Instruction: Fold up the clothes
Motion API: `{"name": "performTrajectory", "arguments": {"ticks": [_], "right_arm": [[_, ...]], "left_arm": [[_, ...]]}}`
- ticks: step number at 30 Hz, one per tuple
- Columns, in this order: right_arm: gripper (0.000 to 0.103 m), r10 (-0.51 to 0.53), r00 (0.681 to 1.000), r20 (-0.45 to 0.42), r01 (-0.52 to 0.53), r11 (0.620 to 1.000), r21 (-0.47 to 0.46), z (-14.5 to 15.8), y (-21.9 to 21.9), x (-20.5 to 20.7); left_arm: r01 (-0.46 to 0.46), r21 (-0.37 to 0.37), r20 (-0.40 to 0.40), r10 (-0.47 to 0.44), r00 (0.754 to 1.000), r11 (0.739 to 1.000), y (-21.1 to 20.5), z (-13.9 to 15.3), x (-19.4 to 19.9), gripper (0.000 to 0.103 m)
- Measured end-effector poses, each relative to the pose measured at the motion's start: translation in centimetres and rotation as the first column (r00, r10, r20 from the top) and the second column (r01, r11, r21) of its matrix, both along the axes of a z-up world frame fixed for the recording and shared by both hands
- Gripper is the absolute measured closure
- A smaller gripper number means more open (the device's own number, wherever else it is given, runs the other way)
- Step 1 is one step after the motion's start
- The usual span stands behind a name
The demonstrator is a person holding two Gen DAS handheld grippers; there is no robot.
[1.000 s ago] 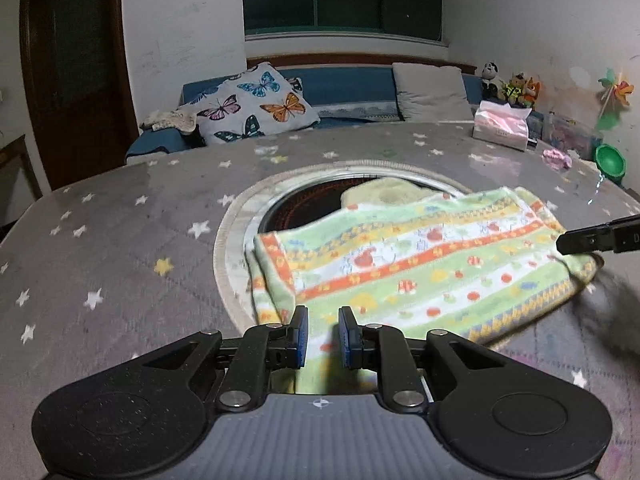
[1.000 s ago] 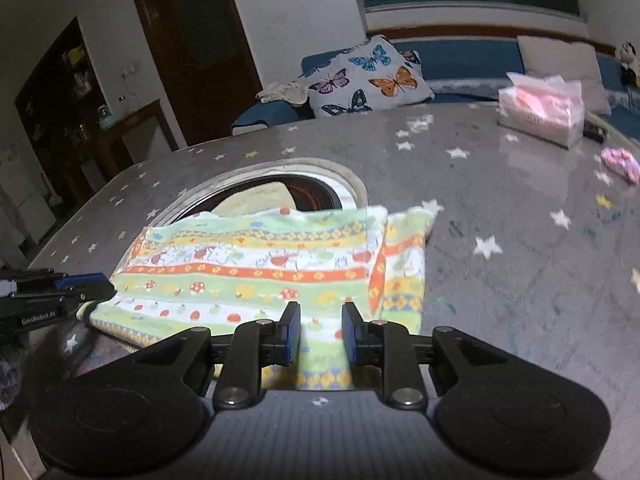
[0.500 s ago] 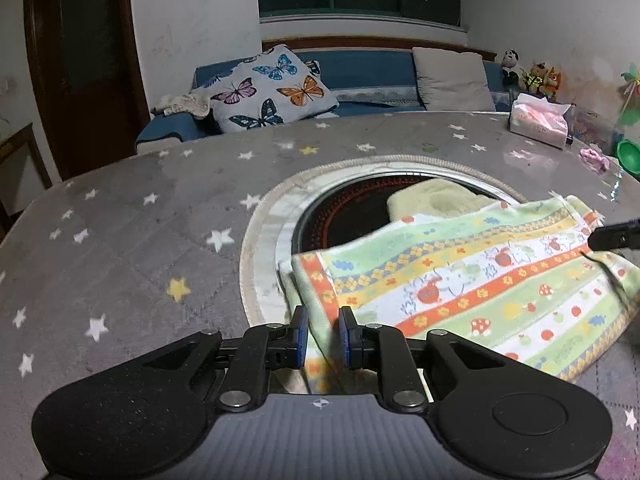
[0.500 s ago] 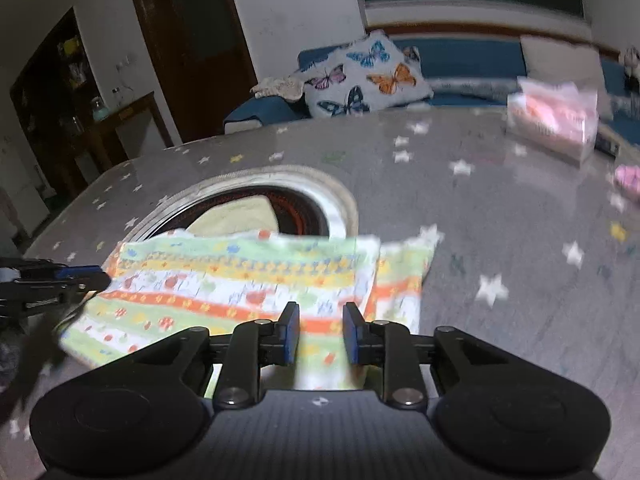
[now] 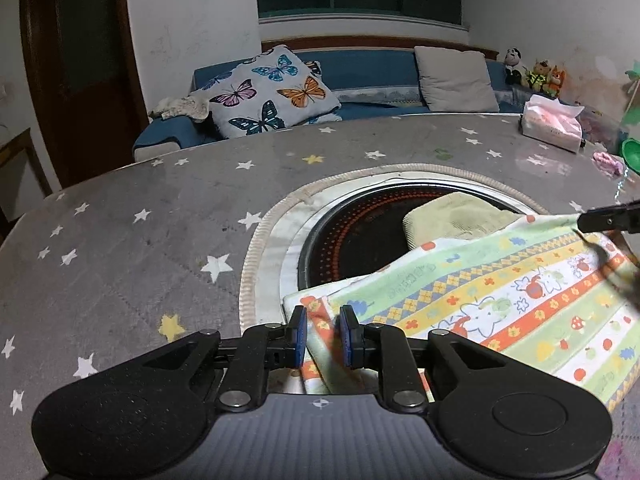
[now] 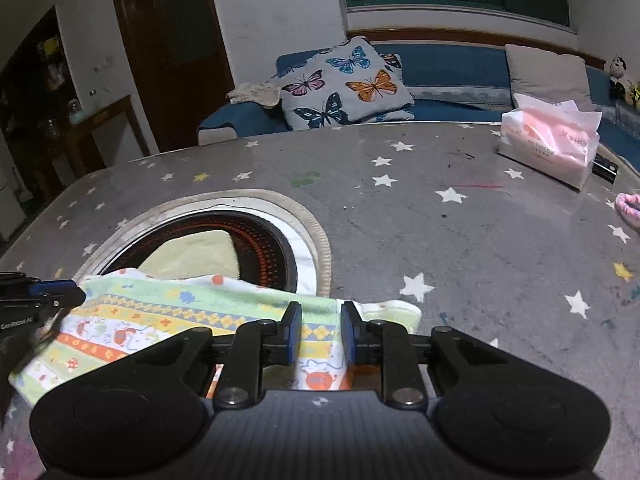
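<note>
A striped cloth point(image 5: 500, 304) with fruit and mushroom prints lies partly folded on the grey star-patterned table point(image 5: 120, 248). It also shows in the right wrist view point(image 6: 160, 320). My left gripper point(image 5: 323, 338) is open, its blue pads either side of the cloth's left corner. My right gripper point(image 6: 319, 332) is open over the cloth's right end. The right gripper's tip shows in the left wrist view point(image 5: 608, 220). The left gripper's tip shows in the right wrist view point(image 6: 40, 294).
A round dark recess point(image 5: 360, 236) in the table holds a pale yellow cloth point(image 5: 452, 220), partly under the striped cloth. A pink tissue pack point(image 6: 548, 144) and a small pink item point(image 6: 630, 206) lie at the far right. A sofa with a butterfly pillow point(image 5: 268, 92) stands behind.
Both grippers have come closer to the cloth's near edges. The cloth ends now lie between the open pads, and the cloth has shifted nearer to me.
</note>
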State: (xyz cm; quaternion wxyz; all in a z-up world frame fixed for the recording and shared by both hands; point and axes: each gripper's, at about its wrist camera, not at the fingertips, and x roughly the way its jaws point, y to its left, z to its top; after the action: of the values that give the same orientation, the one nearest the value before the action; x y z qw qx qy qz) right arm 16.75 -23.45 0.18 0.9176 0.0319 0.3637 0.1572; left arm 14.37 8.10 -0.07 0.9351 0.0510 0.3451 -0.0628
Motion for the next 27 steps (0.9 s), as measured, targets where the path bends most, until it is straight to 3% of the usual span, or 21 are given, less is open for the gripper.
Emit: {"name": "performTrajectory", "arguments": {"ticks": [3, 4, 7, 13, 18, 24, 27], "right_arm": [[0.079, 0.06, 0.998, 0.025, -0.06, 0.998, -0.004, 1.2, 0.9, -1.2], [0.074, 0.092, 0.995, 0.039, -0.091, 0.996, -0.01, 1.6, 1.6, -1.8], [0.073, 0.196, 0.978, 0.065, -0.195, 0.981, -0.021, 2.6, 4.0, -3.5], [0.063, 0.426, 0.902, 0.071, -0.423, 0.904, -0.055, 3.0, 10.4, -6.9], [0.063, 0.59, 0.806, 0.054, -0.58, 0.804, -0.132, 2.1, 16.0, -9.7], [0.063, 0.698, 0.714, 0.057, -0.671, 0.705, -0.23, 1.0, 20.4, -11.9], [0.064, 0.706, 0.707, 0.046, -0.667, 0.687, -0.288, 0.0, 21.9, -12.3]], "left_arm": [[-0.024, -0.013, 0.011, 0.024, 1.0, 1.0, 0.6, 0.6, -0.3, 0.074], [-0.036, -0.017, 0.015, 0.036, 0.999, 0.999, 0.9, 0.8, -0.4, 0.069], [-0.077, -0.029, 0.027, 0.078, 0.997, 0.997, 2.0, 1.6, -0.8, 0.053], [-0.139, -0.067, 0.041, 0.142, 0.989, 0.988, 4.0, 2.8, -1.9, 0.031], [-0.18, -0.122, 0.013, 0.183, 0.983, 0.976, 5.3, 2.8, -2.7, 0.027], [-0.201, -0.218, -0.044, 0.196, 0.98, 0.955, 6.4, 2.4, -3.5, 0.025], [-0.206, -0.264, -0.07, 0.194, 0.979, 0.942, 6.6, 2.3, -3.5, 0.024]]}}
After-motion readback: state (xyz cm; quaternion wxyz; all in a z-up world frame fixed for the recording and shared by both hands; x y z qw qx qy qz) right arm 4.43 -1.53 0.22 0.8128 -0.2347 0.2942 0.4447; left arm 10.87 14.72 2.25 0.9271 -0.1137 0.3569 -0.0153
